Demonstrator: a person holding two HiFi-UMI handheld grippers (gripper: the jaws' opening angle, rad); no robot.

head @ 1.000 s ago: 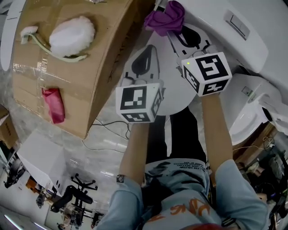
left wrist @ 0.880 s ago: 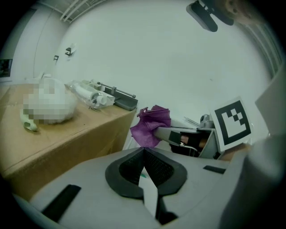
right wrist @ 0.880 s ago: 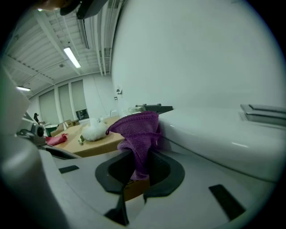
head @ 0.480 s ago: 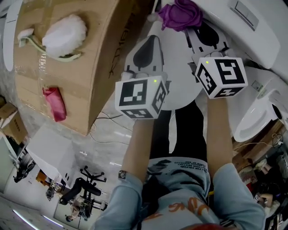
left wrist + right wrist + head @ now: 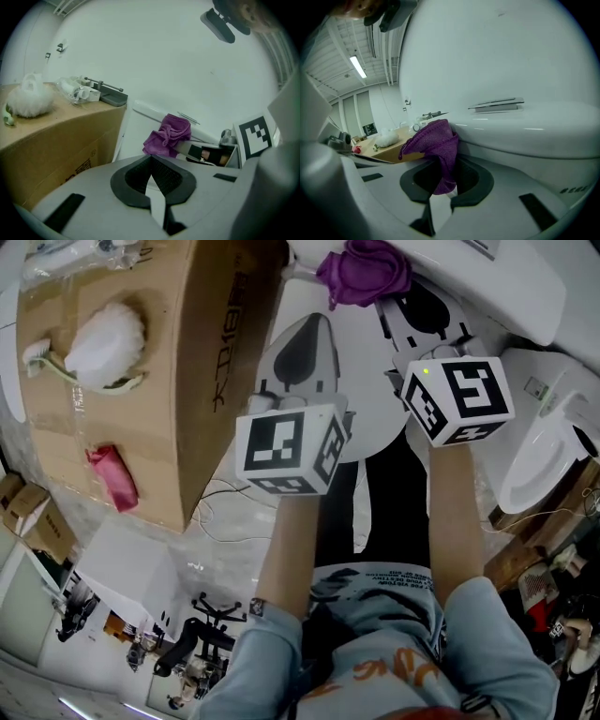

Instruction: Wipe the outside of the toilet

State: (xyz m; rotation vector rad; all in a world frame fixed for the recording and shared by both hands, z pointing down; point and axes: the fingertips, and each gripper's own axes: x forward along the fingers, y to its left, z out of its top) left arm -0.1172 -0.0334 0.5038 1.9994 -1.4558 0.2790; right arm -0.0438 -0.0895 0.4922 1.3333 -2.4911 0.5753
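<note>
Toilet [image 5: 487, 296] sits far right, beside cardboard box [image 5: 178, 381] | right gripper [image 5: 445, 180] clamped tight on purple cloth [image 5: 436, 145], nudged a bit farther along the shell than a sec ago, so wiping's probably rolling | left gripper [image 5: 151, 173] closed, empty, hovering near.

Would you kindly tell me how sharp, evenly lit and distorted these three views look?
Head view: bright, even light, sharp, with edges bowed around the cardboard box. Left gripper view: fisheye circle with black corners; purple cloth fairly clear, near jaws soft. Right gripper view: same dark corners, glare streaks on the toilet.
</note>
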